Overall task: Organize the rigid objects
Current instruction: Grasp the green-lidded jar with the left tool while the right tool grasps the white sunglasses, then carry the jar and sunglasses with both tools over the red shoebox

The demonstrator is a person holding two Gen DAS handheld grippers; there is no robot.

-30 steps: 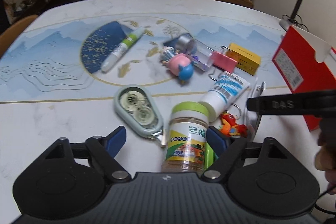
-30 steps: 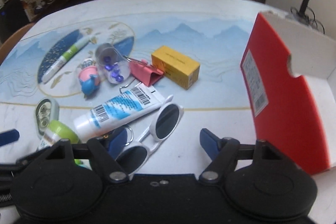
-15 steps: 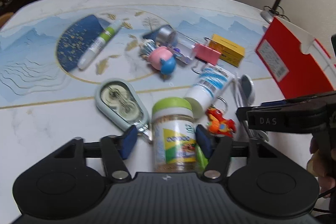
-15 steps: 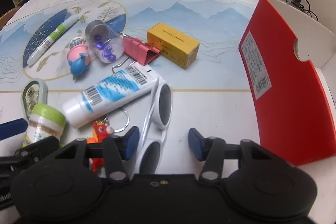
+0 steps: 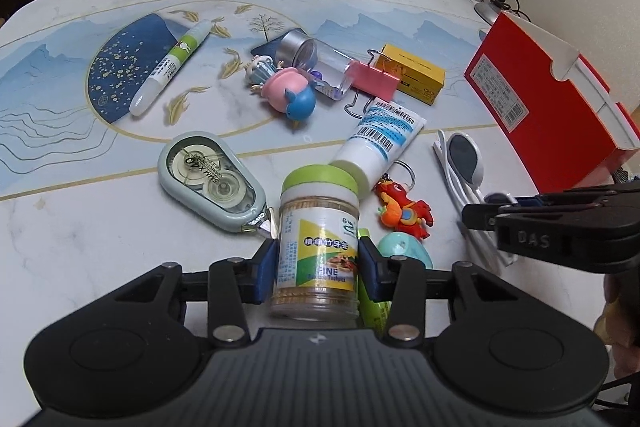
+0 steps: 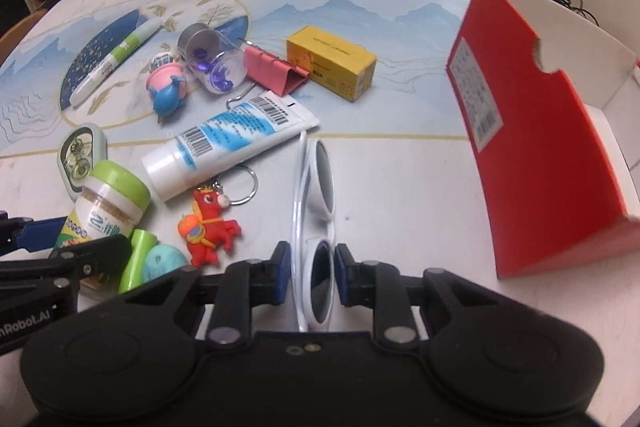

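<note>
My left gripper (image 5: 318,267) is shut on a green-lidded jar (image 5: 318,227) with a yellow-green label, its blue pads pressed on both sides. The jar also shows in the right wrist view (image 6: 110,203). My right gripper (image 6: 310,273) is shut on white sunglasses (image 6: 316,195), pads on the near lens. The sunglasses lie on the table in the left wrist view (image 5: 462,163). A red open box (image 6: 536,131) stands at the right, also in the left wrist view (image 5: 552,107).
On the table lie a white tube (image 5: 380,143), a red horse keychain (image 6: 210,227), a tape dispenser (image 5: 210,181), a pink-blue toy (image 5: 290,95), a clear vial (image 6: 214,61), a pink binder clip (image 6: 276,71), a yellow box (image 6: 332,63), a white-green pen (image 5: 170,67).
Both grippers closed: the left one on the jar, the right one on the sunglasses' near lens. Both moved forward over the pile.
</note>
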